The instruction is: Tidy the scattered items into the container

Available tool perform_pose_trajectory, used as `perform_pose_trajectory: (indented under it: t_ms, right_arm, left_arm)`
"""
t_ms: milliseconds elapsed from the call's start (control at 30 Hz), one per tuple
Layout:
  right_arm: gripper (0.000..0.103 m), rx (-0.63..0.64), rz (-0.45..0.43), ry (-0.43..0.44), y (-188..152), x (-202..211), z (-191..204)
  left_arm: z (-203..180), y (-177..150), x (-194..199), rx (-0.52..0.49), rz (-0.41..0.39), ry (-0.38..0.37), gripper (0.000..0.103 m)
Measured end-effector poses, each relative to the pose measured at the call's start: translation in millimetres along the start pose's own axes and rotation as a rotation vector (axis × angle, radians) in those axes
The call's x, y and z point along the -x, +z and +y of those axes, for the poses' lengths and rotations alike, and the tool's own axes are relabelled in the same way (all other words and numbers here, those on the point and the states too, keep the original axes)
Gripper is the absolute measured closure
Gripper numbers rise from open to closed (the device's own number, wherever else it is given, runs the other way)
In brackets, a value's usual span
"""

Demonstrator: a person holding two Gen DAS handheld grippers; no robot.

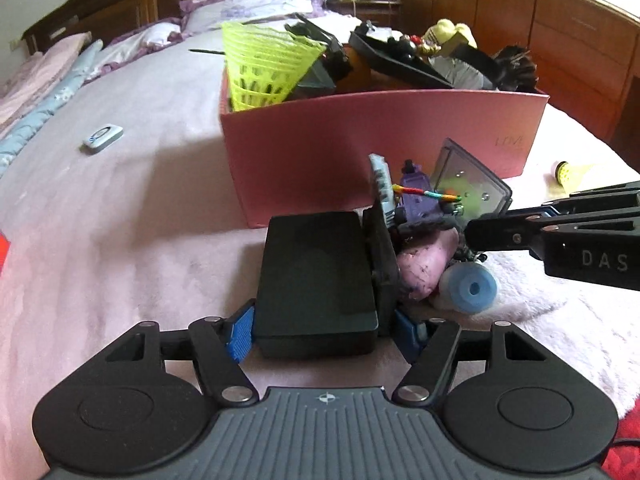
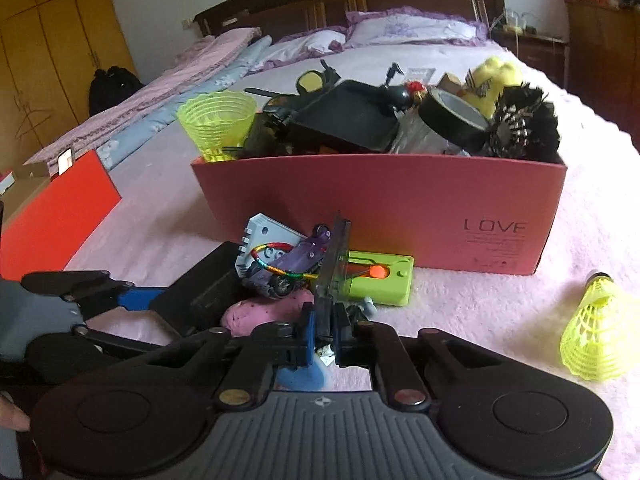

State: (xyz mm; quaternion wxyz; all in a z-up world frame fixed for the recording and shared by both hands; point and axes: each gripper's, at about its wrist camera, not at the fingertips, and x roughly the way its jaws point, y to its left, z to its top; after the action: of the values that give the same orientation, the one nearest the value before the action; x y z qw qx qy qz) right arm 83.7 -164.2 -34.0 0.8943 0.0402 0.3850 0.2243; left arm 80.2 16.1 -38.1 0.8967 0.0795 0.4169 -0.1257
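You are partway through the tidying: the pink box on the bed is already heaped with things, among them a yellow shuttlecock at its left end and a roll of black tape toward the right, while a small pile still lies on the blanket just in front of its near wall. Your left gripper has its blue pads spread wide around the near end of the black case, one on either side; whether they press it I cannot tell. Your right gripper is closed narrow on the lower edge of the clear plastic lid, which stands upright against the pile. Beside these lie a pink lump, a purple toy with a rainbow cord, a green box and a blue-capped roll. Another shuttlecock sits well to the right, and a small white tag far left. Both grippers reach forward and low, nearly level with the blanket, the right coming in from the right side. Whatever you lift must clear the box's near wall and land on an already full heap, so place it gently.
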Motion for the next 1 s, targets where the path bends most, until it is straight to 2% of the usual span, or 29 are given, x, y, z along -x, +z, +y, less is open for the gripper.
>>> perform_pose_trajectory:
  t_ms: [167,300,567,700,800,900,1000]
  right_arm:
    - [0.093,0.005,-0.005,0.02,-13.8,23.0,2.0]
    - [0.093,-0.028,0.027,0.035,-35.5,44.7,-1.9]
    - [0.093,-0.084,0.109,0.0,-73.4,73.0,-15.6]
    - [0.081,-0.081,0.106,-0.031,-76.7,78.2,-15.2]
    - [0.08,-0.038,0.081,-0.049,-74.4,83.8,-8.5]
    - [0.078,0.068,0.025,-0.084,-69.3,93.8,10.1]
    - [0.069,0.195,-0.037,-0.076,-61.5,102.7,34.4]
  left_arm:
    - [9.8,-14.0,26.9,0.052,-0.006,-0.006,0.036]
    - [13.0,-29.9,44.1,0.061,0.007,0.008,0.036]
    - [27.5,-56.4,56.6,0.127,0.055,0.051,0.036]
    - [34.0,-62.8,64.5,0.151,0.049,0.05,0.036]
    - [34.0,-64.4,70.0,0.152,0.038,0.042,0.035]
    - [33.9,-65.9,75.5,0.154,0.028,0.033,0.033]
    - [33.9,-67.4,81.0,0.155,0.018,0.025,0.031]
